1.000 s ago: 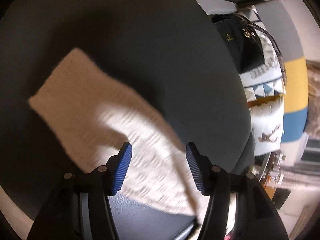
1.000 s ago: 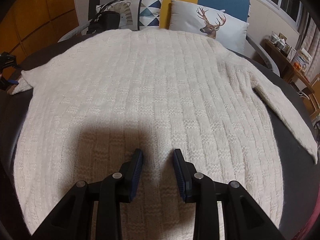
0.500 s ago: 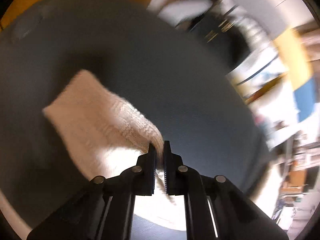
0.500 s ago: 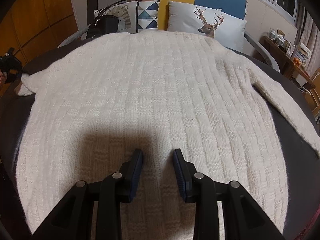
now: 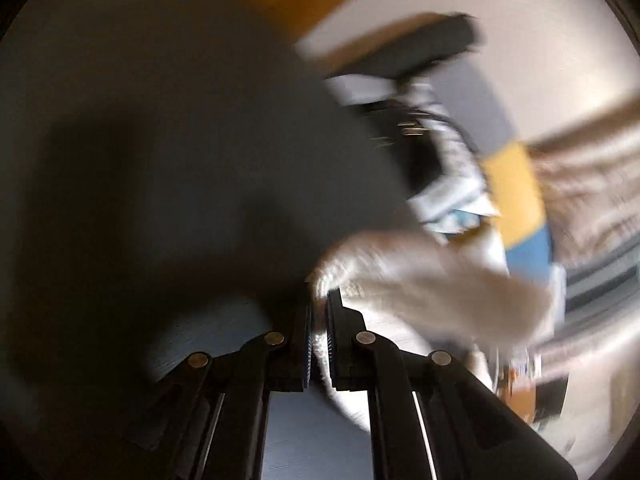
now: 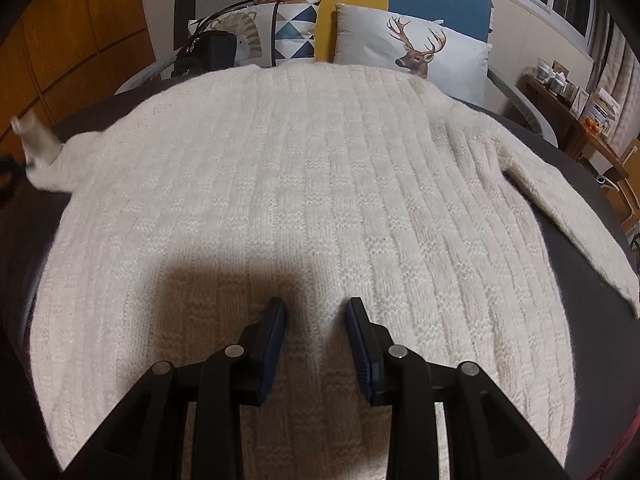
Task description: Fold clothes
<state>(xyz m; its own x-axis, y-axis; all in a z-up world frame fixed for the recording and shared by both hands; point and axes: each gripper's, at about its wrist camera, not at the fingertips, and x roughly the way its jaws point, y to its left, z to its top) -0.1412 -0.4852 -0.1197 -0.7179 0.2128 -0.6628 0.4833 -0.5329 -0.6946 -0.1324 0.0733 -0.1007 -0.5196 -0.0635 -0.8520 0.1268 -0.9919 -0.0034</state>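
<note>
I see a big cream sweater (image 6: 304, 208) lying flat on a dark round table (image 6: 592, 312). It covers most of the top. Bare table shows only as a thin dark strip around the edges, widest at 3 o'clock and 9 o'clock.

At 9 o'clock the sweater's left sleeve (image 6: 56, 160) is lifted off the table at its end. My left gripper (image 5: 319, 320) is pinching that sleeve (image 5: 424, 284), with the cloth squeezed tight between the two pads. This view is blurry. The table (image 5: 160, 140) to the left of that gripper is bare and dark.

At 6 o'clock my right gripper (image 6: 316, 340) hangs over the bottom part of the sweater. Its two fingers are spread apart, and nothing is held between them.

At 12 o'clock two pillows (image 6: 412, 48) and a black bag (image 6: 208, 52) sit just past the top edge.

At 3 o'clock the right sleeve (image 6: 560, 216) lies flat, reaching toward the table's rim.
</note>
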